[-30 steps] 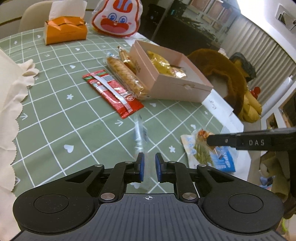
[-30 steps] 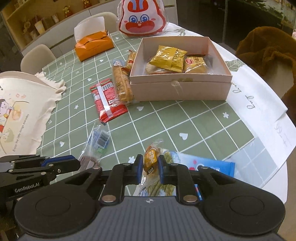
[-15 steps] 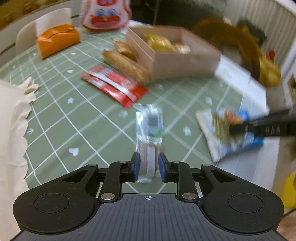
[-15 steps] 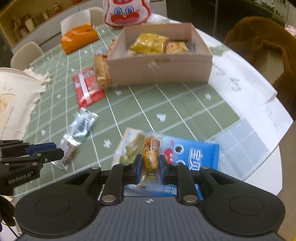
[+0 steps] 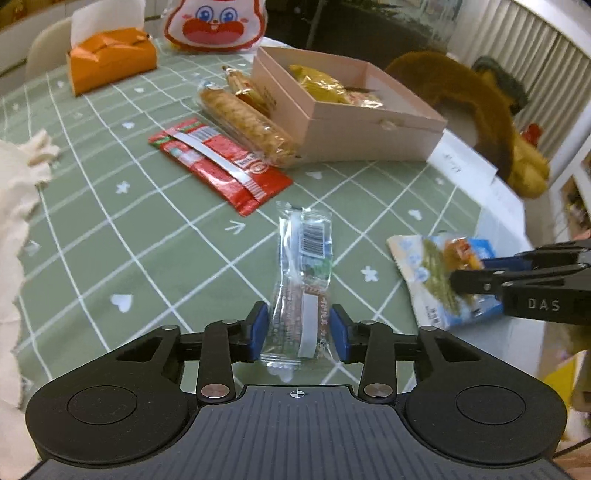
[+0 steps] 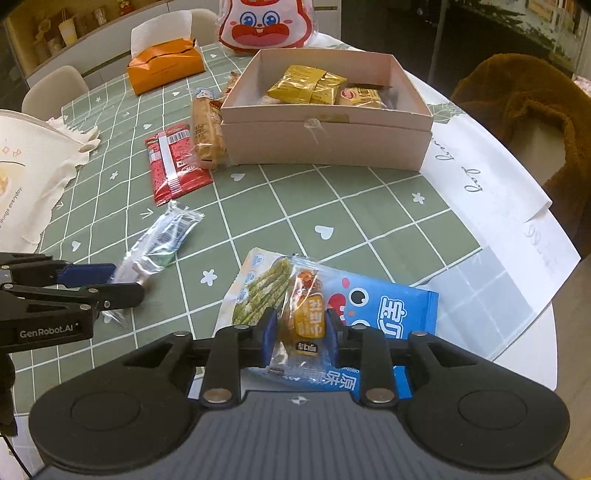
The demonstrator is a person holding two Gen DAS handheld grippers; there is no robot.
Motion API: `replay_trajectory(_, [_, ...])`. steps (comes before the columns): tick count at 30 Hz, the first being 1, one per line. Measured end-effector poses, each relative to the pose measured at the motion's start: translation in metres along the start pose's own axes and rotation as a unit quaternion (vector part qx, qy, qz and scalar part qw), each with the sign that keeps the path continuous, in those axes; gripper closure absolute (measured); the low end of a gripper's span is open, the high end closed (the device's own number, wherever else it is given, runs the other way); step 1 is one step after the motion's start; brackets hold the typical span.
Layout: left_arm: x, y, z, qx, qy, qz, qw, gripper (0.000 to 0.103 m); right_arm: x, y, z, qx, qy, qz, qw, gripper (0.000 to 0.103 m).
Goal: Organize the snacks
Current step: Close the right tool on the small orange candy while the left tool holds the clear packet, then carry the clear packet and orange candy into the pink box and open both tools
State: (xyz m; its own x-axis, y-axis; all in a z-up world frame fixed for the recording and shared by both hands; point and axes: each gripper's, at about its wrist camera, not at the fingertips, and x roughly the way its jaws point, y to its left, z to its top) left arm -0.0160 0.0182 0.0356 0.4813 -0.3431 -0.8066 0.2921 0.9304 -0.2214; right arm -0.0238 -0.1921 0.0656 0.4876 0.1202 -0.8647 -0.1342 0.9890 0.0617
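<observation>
My left gripper [image 5: 298, 330] stands with its jaws on either side of a clear-wrapped snack bar [image 5: 304, 273], which lies flat on the green tablecloth; it also shows in the right wrist view [image 6: 159, 243]. My right gripper [image 6: 301, 326] is shut on a small orange snack packet [image 6: 304, 310], held over a blue seaweed snack bag [image 6: 373, 306]. A pink open box [image 6: 325, 125] with yellow packets inside stands further back. A red wafer pack [image 5: 218, 162] and a biscuit roll [image 5: 245, 122] lie left of the box.
An orange tissue box [image 5: 110, 55] and a red-and-white rabbit bag [image 5: 214, 22] stand at the far edge. A cream cloth bag [image 6: 26, 173] lies at the left. A brown plush [image 6: 524, 99] sits beyond the right edge. White paper [image 6: 491, 184] covers the right side.
The left gripper's jaws have widened and the clear-wrapped bar now lies flat between them. Both grippers pulled back from the box; the right still grips the orange packet.
</observation>
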Motion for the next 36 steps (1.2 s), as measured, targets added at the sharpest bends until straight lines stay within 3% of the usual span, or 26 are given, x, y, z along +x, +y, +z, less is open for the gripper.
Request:
replay_trajectory(9, [0.005,-0.02,0.004,0.039,0.013,0.042,0.9983,0.061,-0.003,0.001,-0.001,-0.006,-0.006,-0.007,1.0,0.079])
replay_trajectory(14, [0.005,-0.03,-0.006,0.056,-0.012,0.067,0.9961,0.064,-0.003,0.0,0.0,-0.019,0.003,-0.011,1.0,0.079])
replay_trajectory(20, [-0.01,-0.026,0.007,0.015,-0.052,0.03,0.9981,0.064,-0.022,-0.012,0.016,-0.006,-0.013,0.01,1.0,0.08])
replay_trajectory(25, [-0.037,-0.024,0.065,-0.025,-0.103,-0.025,0.9941,0.064,-0.046,-0.03,0.054,0.012,-0.052,0.034,0.998,0.08])
replay_trajectory(30, [-0.06,-0.035,0.162,-0.014,-0.152,-0.065,0.9862,0.063,-0.073,-0.051,0.124,0.009,-0.116,0.058,0.992,0.08])
replay_trajectory(33, [-0.04,-0.036,0.222,-0.046,-0.133,-0.11,0.9839,0.061,-0.07,-0.062,0.175,-0.009,-0.133,0.054,0.99,0.078])
replay_trajectory(34, [-0.026,-0.034,0.241,-0.062,-0.128,-0.115,0.9831,0.062,-0.064,-0.067,0.193,-0.009,-0.132,0.056,0.99,0.069])
replay_trajectory(35, [-0.014,-0.035,0.252,-0.068,-0.126,-0.106,0.984,0.063,-0.056,-0.074,0.209,-0.001,-0.128,0.054,0.99,0.05])
replay_trajectory(36, [-0.002,-0.035,0.26,-0.072,-0.12,-0.087,0.9863,0.063,-0.051,-0.082,0.219,0.009,-0.127,0.048,0.991,0.041])
